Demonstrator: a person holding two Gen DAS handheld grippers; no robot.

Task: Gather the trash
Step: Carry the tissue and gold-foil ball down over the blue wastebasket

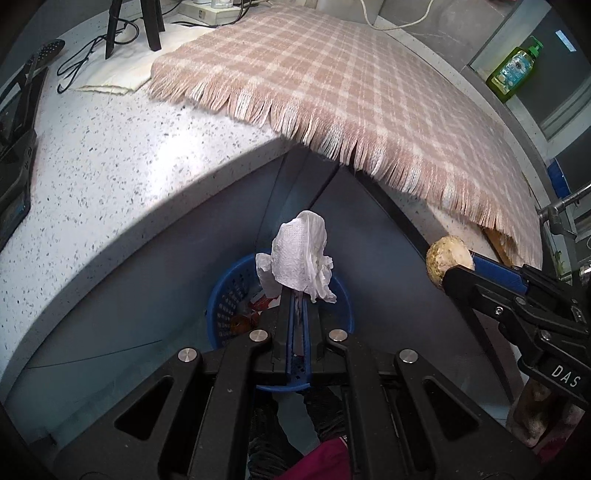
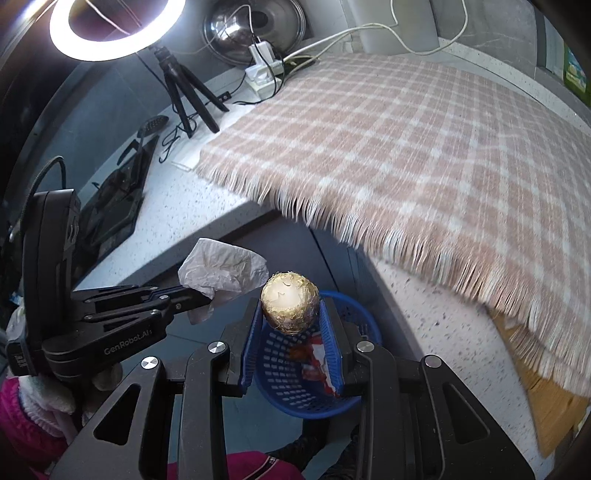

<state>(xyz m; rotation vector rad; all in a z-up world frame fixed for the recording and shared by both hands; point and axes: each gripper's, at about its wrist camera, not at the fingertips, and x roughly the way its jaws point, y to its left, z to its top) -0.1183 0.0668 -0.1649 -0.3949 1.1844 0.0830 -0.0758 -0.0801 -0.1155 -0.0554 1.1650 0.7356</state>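
Observation:
My left gripper (image 1: 298,291) is shut on a crumpled white tissue (image 1: 301,258) and holds it above a blue perforated basket (image 1: 221,306) on the floor. The basket holds red and orange wrappers (image 1: 258,304). My right gripper (image 2: 290,314) is shut on a round golden-brown fuzzy ball (image 2: 290,306), also over the blue basket (image 2: 280,373). In the left wrist view the right gripper (image 1: 448,264) shows at right with the ball (image 1: 448,258). In the right wrist view the left gripper (image 2: 210,295) shows at left with the tissue (image 2: 221,273).
A speckled white counter (image 1: 92,177) carries a pink checked fringed cloth (image 1: 332,85). A tripod (image 2: 188,99) with ring light (image 2: 107,29), power strip (image 2: 264,74) and cables stand at the back. A black device (image 1: 14,155) lies at left. A green bottle (image 1: 515,68) stands far right.

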